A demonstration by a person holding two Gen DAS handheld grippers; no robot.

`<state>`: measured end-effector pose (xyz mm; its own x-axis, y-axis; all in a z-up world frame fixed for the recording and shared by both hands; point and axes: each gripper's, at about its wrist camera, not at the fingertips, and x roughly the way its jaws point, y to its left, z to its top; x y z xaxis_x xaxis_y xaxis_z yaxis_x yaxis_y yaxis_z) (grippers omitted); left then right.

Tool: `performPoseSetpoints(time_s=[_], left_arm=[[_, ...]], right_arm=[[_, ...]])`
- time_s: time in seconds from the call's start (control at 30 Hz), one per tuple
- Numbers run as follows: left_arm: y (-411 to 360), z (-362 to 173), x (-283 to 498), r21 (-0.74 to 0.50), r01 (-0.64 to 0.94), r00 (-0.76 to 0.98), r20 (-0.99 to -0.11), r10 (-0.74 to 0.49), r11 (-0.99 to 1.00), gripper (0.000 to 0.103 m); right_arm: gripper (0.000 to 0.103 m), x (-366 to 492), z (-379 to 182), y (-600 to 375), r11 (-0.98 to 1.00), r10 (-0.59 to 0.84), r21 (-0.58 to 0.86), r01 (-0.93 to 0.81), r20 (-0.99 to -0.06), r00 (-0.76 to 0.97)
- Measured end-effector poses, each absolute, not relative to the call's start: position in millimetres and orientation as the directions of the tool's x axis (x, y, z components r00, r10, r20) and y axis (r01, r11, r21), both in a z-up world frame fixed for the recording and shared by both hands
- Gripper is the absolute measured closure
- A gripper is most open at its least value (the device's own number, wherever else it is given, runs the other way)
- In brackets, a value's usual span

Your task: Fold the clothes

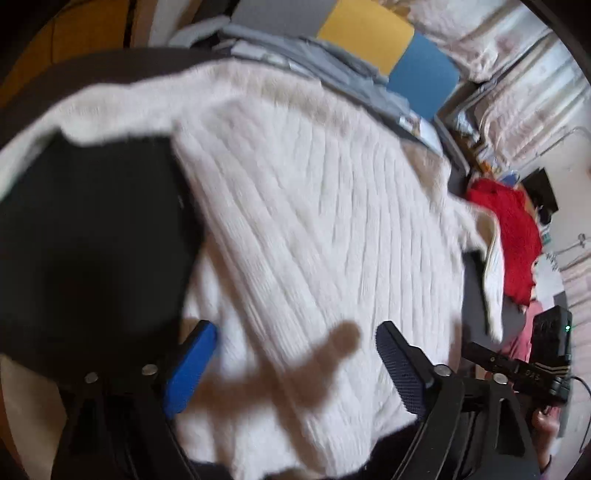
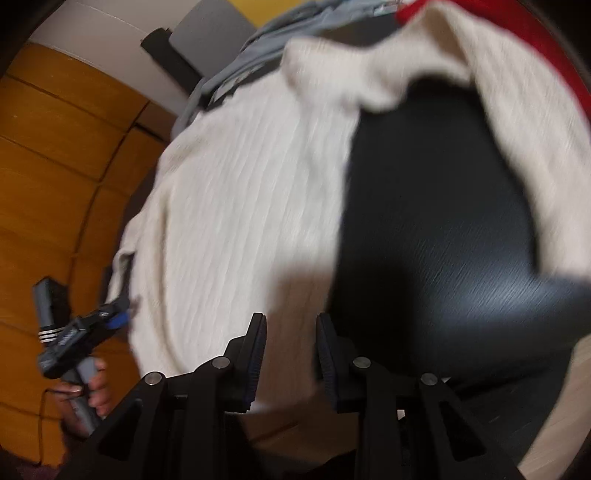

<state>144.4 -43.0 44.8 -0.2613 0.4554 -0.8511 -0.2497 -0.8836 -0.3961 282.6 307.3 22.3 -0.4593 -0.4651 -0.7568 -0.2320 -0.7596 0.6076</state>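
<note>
— What did the camera on the left tongs (image 1: 295,365) catch that the other one missed?

— The far side of the room. A red garment (image 1: 513,236) lay heaped past the edge of the cream ribbed sweater (image 1: 314,229), with yellow (image 1: 365,33) and blue panels (image 1: 424,77) further back and pale curtains (image 1: 517,74) beyond those. At the lower edge I could also see the right tongs (image 1: 517,365) from outside, gripped in a hand (image 1: 545,421).

— And from the right side?

— An orange wooden wall (image 2: 55,155), which the left camera barely showed, and the left tongs (image 2: 88,332) seen from outside, held in a hand (image 2: 96,387) just beside the sweater's (image 2: 240,206) lower corner. The red garment (image 2: 565,74) was only a strip at the edge there.

— Where was the sweater itself?

— Spread over the dark round tabletop (image 1: 92,240), its body flat and a sleeve curving around a bare patch of that tabletop (image 2: 436,229). Grey clothes (image 1: 332,70) lay bunched behind it; both cameras showed them, blurred.

— Were either of the tongs holding anything?

— No. The left ones stood wide apart above the knit, nothing between the blue pads (image 1: 192,369) but a shadow. The right tongs (image 2: 291,354) had a narrow gap between them — parted, empty, poised over the sweater's edge where it met the dark tabletop.

— Any baskets or boxes?

— None I could make out.
</note>
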Motion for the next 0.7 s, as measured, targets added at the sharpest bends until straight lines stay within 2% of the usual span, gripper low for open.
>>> performPoseSetpoints(time_s=[0.07,0.13,0.17,0.27,0.3,0.33,0.37,0.4,0.43,0.53,0.6,0.7], left_arm=[[-35.3,40.0,146.1,-0.37,-0.26,-0.247,-0.867,0.432,-0.892,0.009],[-33.1,37.2,144.8,-0.346,-0.269,-0.278,-0.865,0.416,-0.899,0.002],[-29.3,37.0,145.4,-0.342,-0.268,-0.293,-0.862,0.414,-0.901,0.0],[-20.7,36.5,148.3,-0.305,-0.296,-0.341,-0.852,0.398,-0.905,0.0],[-22.1,36.4,147.8,-0.284,-0.306,-0.354,-0.852,0.386,-0.909,0.008],[-23.4,36.3,147.2,-0.263,-0.315,-0.367,-0.852,0.373,-0.912,0.027],[-25.3,36.4,146.3,-0.246,-0.323,-0.378,-0.852,0.363,-0.914,0.036],[-32.6,37.9,141.4,-0.265,-0.317,-0.37,-0.85,0.376,-0.911,0.051],[-39.9,39.4,136.4,-0.283,-0.311,-0.362,-0.847,0.389,-0.907,0.061],[-67.7,44.8,124.0,-0.374,-0.25,-0.337,-0.831,0.443,-0.893,0.077],[-91.9,52.3,119.3,-0.421,-0.187,-0.358,-0.812,0.461,-0.887,0.079],[-127.5,61.1,120.1,-0.392,-0.132,-0.406,-0.817,0.41,-0.91,0.079]], right_arm=[[0.075,287.1,13.0,300.0,-0.731,-0.515,0.647,-0.216,-0.731,-0.447],[0.072,285.4,8.7,288.0,-0.737,-0.517,0.648,-0.191,-0.723,-0.458],[0.068,284.4,9.7,282.7,-0.747,-0.511,0.642,-0.172,-0.719,-0.471],[0.068,278.9,10.8,264.4,-0.782,-0.506,0.615,-0.1,-0.72,-0.475],[0.07,274.5,10.9,256.0,-0.802,-0.486,0.59,-0.091,-0.735,-0.473],[0.074,272.1,12.6,249.8,-0.83,-0.454,0.552,-0.082,-0.753,-0.476],[0.087,270.3,14.5,245.3,-0.854,-0.421,0.514,-0.076,-0.77,-0.479],[0.09,268.6,17.1,242.2,-0.872,-0.399,0.485,-0.066,-0.781,-0.48],[0.091,267.0,19.7,239.7,-0.885,-0.379,0.461,-0.058,-0.789,-0.483],[0.093,262.0,30.9,249.9,-0.875,-0.385,0.479,-0.068,-0.775,-0.502],[0.094,262.4,46.2,268.8,-0.861,-0.38,0.501,-0.089,-0.749,-0.542],[0.101,263.1,75.1,300.2,-0.86,-0.32,0.493,-0.13,-0.721,-0.615]])
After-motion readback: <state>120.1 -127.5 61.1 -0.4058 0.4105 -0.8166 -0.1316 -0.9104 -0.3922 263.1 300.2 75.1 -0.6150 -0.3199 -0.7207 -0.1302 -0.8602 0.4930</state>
